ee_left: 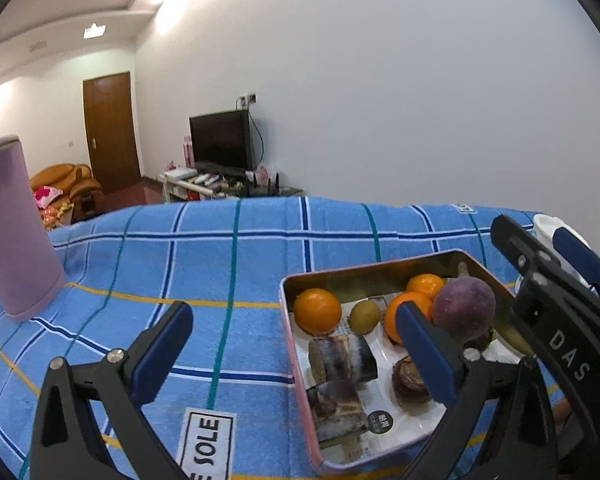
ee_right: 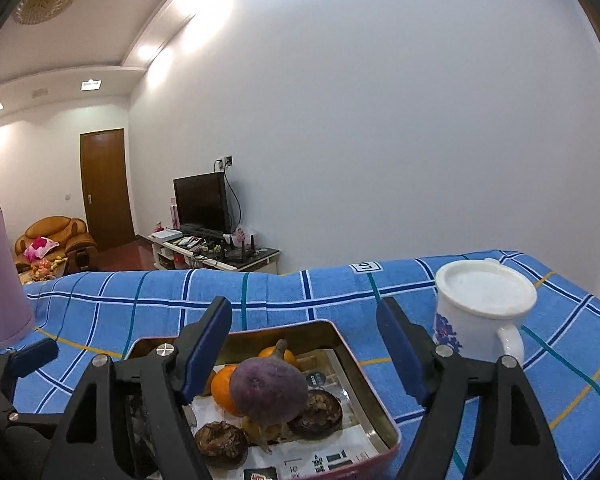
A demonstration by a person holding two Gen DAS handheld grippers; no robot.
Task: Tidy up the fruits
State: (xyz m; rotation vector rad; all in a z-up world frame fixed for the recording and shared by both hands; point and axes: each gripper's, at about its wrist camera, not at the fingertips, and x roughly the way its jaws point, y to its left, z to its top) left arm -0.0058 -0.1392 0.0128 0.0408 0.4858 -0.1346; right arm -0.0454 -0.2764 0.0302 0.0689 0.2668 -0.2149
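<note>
A pink metal tin (ee_left: 286,320) sits on the blue checked cloth. It holds oranges (ee_left: 317,311), a small green-yellow fruit (ee_left: 364,317), a round purple fruit (ee_left: 464,309), brown pastries (ee_left: 408,382) and wrapped roll cakes (ee_left: 342,358). My left gripper (ee_left: 296,356) is open, its right finger over the tin. My right gripper (ee_right: 306,356) is open above the tin (ee_right: 380,408), with the purple fruit (ee_right: 269,390) lying between its fingers, untouched. The right gripper also shows in the left wrist view (ee_left: 548,272).
A lilac tumbler (ee_left: 8,228) stands at the far left of the cloth. A white lidded mug (ee_right: 480,312) stands right of the tin. The table's far edge drops to a room with a TV stand and sofa.
</note>
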